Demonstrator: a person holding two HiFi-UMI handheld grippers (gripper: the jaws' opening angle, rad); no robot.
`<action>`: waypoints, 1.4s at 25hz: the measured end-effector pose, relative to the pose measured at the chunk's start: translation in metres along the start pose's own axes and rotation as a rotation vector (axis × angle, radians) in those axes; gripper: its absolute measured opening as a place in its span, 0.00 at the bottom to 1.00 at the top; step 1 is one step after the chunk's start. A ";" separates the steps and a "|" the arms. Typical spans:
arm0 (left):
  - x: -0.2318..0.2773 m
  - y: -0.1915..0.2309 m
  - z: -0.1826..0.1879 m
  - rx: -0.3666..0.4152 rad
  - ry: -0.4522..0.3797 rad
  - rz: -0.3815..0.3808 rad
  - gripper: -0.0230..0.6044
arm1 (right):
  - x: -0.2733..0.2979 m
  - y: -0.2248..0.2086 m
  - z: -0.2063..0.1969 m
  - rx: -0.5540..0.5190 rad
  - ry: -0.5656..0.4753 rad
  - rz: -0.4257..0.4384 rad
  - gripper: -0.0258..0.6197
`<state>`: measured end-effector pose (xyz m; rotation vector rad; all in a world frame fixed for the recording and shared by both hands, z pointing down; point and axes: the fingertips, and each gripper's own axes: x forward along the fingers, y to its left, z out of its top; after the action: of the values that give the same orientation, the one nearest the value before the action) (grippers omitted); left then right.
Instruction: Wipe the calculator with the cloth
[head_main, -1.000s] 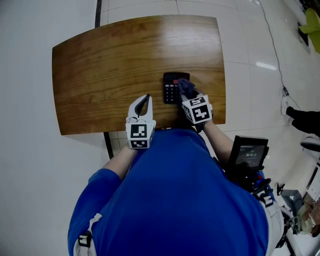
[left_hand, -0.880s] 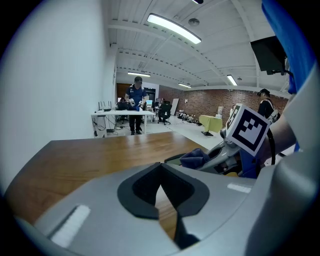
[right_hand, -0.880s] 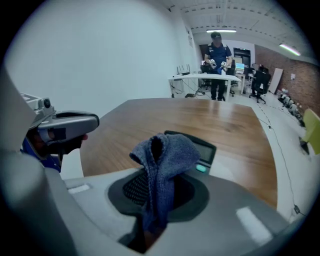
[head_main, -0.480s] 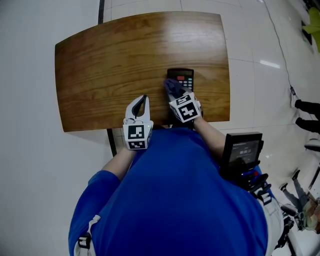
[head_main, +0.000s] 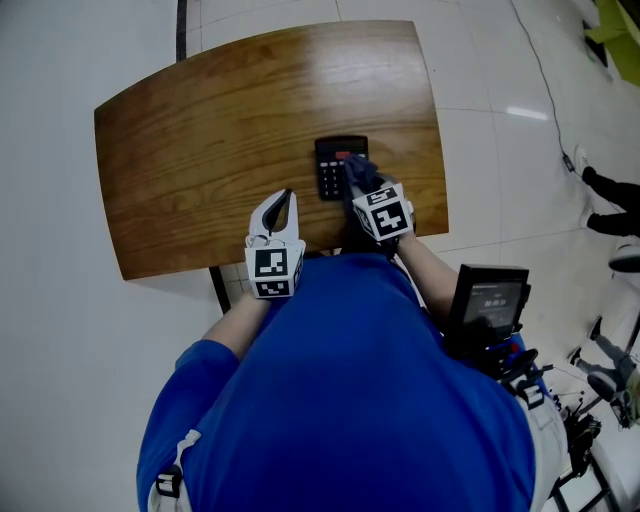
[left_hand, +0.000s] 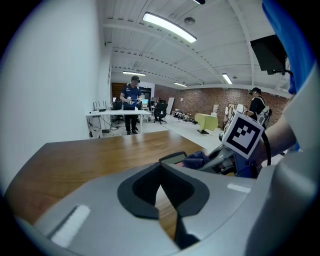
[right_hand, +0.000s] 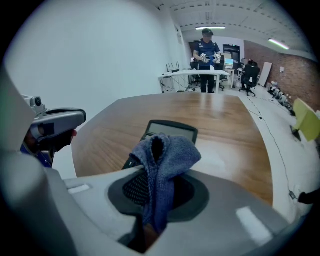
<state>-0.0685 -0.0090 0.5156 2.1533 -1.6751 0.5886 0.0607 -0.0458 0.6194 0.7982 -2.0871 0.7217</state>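
A black calculator (head_main: 336, 168) lies on the wooden table (head_main: 220, 130), near its front right edge. My right gripper (head_main: 357, 180) is shut on a blue-grey cloth (right_hand: 161, 165) and holds it over the calculator's (right_hand: 167, 132) right part. The cloth (head_main: 360, 172) covers part of the keys. My left gripper (head_main: 283, 202) stays shut and empty over the table's front edge, left of the calculator. In the left gripper view the calculator (left_hand: 173, 159) and cloth (left_hand: 196, 159) show just past the jaws, with the right gripper's marker cube (left_hand: 243, 135) beside them.
A black screen device (head_main: 490, 300) hangs at the person's right side. The table's left and far parts are bare wood. Other people and desks stand far off in the room (right_hand: 206, 52).
The right gripper with the cloth has swept from the calculator's left side to its right side. The left gripper has kept its place.
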 end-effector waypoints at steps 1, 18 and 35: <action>0.003 -0.002 -0.001 0.002 -0.001 -0.007 0.05 | -0.002 -0.007 -0.003 0.009 0.001 -0.013 0.14; -0.018 0.000 -0.009 -0.010 0.005 0.036 0.05 | -0.001 0.037 0.009 -0.047 -0.013 0.067 0.14; -0.024 -0.003 -0.010 0.020 0.032 0.025 0.05 | 0.011 0.042 -0.002 -0.040 0.011 0.079 0.14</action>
<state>-0.0724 0.0167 0.5119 2.1284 -1.6880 0.6463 0.0253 -0.0209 0.6200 0.6912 -2.1268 0.7223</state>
